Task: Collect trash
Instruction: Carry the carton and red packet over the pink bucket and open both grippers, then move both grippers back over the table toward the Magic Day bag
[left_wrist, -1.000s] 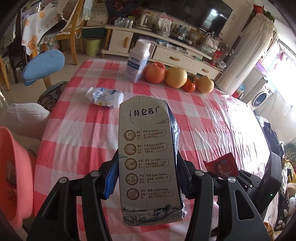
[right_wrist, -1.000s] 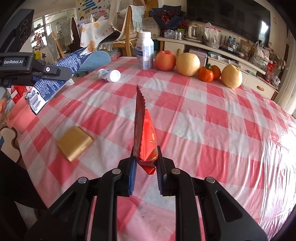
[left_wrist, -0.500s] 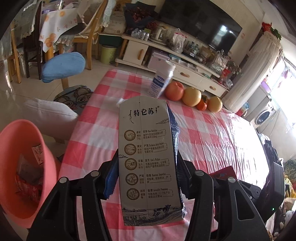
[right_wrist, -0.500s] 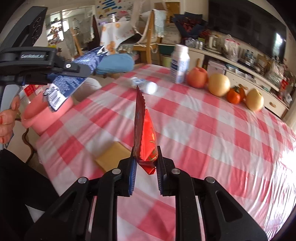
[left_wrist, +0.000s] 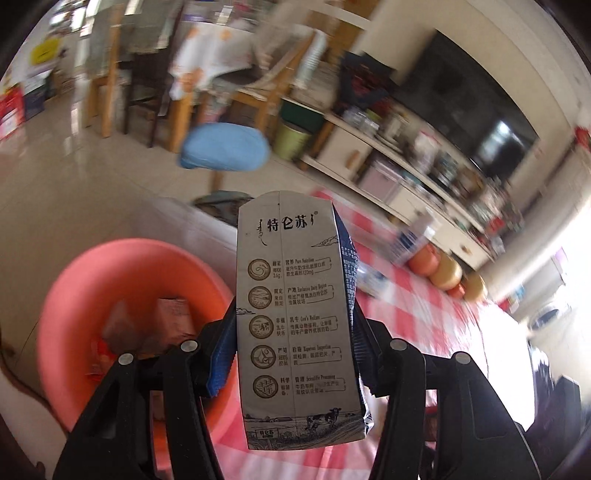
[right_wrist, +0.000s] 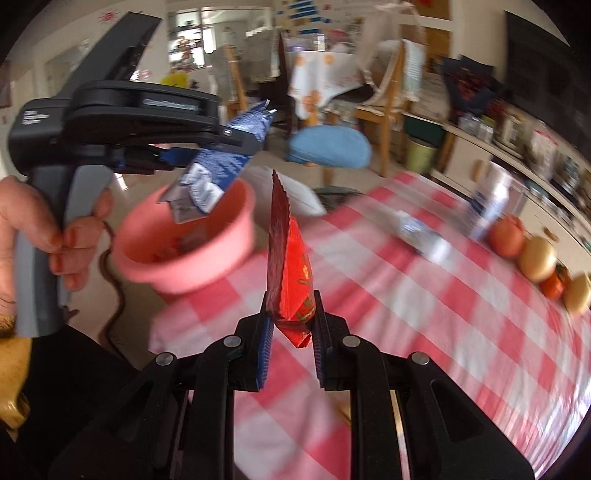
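Note:
My left gripper (left_wrist: 291, 354) is shut on a flattened grey-and-blue milk carton (left_wrist: 295, 317). In the right wrist view the carton (right_wrist: 218, 166) hangs over the pink basin (right_wrist: 192, 254), which stands off the table's left edge and holds several wrappers (left_wrist: 166, 325). My right gripper (right_wrist: 291, 343) is shut on a red snack wrapper (right_wrist: 291, 273), held above the table corner to the right of the basin.
The red-checked table (right_wrist: 424, 325) carries a crumpled white-blue packet (right_wrist: 421, 236), a white bottle (right_wrist: 491, 203) and a row of fruit (right_wrist: 535, 258). A blue-cushioned stool (right_wrist: 328, 151) and wooden chairs stand behind the basin. A cabinet runs along the far wall.
Both grippers have swung left toward the basin. The carton has come from over the table to above the basin. The red wrapper has moved toward the table's left corner.

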